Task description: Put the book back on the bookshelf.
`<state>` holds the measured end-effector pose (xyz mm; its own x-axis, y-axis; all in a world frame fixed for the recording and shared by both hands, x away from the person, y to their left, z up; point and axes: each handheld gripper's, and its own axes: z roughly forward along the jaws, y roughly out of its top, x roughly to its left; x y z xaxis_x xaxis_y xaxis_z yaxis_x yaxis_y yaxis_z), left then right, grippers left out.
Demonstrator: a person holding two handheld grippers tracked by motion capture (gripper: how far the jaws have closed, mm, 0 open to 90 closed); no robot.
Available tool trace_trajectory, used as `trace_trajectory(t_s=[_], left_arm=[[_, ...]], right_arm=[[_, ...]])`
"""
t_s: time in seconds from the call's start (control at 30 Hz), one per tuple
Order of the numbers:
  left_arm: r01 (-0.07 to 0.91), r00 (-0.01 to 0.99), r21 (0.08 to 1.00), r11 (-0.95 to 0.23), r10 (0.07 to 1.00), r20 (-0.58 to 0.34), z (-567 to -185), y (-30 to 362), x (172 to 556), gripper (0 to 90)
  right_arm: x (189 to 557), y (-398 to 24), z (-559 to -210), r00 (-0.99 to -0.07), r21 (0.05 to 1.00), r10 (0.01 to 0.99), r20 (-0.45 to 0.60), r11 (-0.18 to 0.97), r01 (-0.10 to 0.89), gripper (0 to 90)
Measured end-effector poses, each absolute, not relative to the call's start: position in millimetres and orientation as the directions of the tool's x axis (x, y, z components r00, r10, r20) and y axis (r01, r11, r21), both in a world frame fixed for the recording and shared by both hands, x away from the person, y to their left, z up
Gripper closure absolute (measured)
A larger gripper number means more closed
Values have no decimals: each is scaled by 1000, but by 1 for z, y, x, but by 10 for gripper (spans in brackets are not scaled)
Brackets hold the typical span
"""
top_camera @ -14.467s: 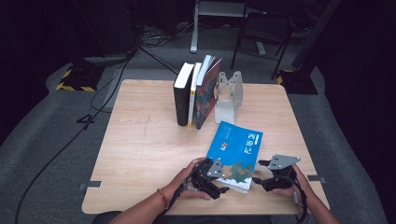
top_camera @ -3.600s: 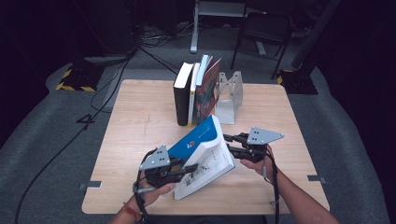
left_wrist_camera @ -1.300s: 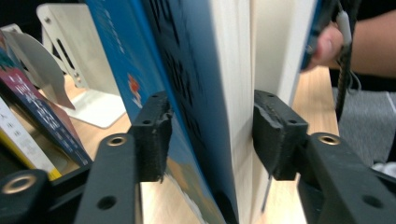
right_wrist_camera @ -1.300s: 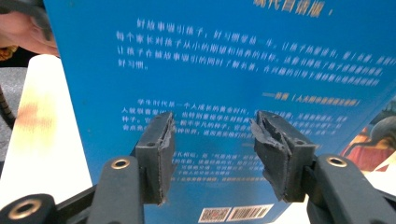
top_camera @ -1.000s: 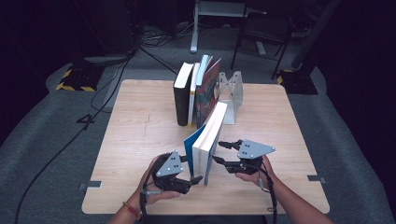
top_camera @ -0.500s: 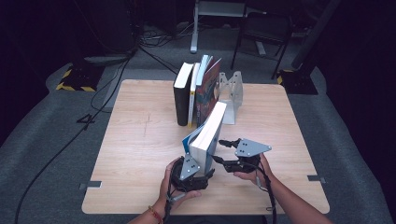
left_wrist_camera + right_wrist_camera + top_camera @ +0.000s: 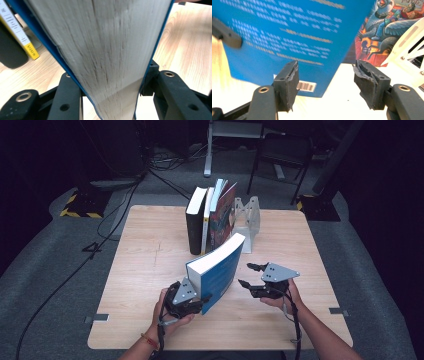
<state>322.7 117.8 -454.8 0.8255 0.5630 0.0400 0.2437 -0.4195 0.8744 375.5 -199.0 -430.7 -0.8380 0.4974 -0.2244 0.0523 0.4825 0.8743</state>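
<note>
The table (image 7: 150, 270) is brightly lit from overhead, the room around it dark. Past the right gripper (image 7: 325, 85), the wood glares white and the blue book (image 7: 287, 32) blurs.

A thick blue paperback book (image 7: 218, 270) is stood on the light wooden table (image 7: 145, 255), before a row of upright books (image 7: 210, 217) and a white metal bookend (image 7: 248, 217).

The table (image 7: 150, 270) is pale wood with fine lines. The book (image 7: 220, 270) has a shiny blue cover and rough paper pages. The bookend (image 7: 248, 215) looks like white metal.
</note>
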Motion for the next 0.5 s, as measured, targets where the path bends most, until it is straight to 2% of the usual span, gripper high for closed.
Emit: trace_trajectory(t_s=[0.13,0.2,0.3,0.33,0.37,0.5], left_arm=[[227,832,877,-424,552,52,-453,122,326,528],[220,821,894,-391,569,47,-449,123,327,440],[211,816,920,-330,578,20,-439,122,331,425],[212,819,927,-311,574,5,-436,122,332,429],[221,836,930,-293,549,-25,-431,121,333,539],[210,871,919,-333,491,-21,-428,123,332,590]], right_arm=[[377,-199,-432,-843,874,492,-217,483,56,367],[378,-199,-431,-850,881,487,-201,470,61,365],[380,-199,-431,-848,879,488,-206,472,59,363],[381,-199,-431,-850,882,489,-196,467,66,363],[382,-199,-432,-849,880,491,-193,469,71,359],[381,-200,-429,-850,882,484,-208,469,51,357]])
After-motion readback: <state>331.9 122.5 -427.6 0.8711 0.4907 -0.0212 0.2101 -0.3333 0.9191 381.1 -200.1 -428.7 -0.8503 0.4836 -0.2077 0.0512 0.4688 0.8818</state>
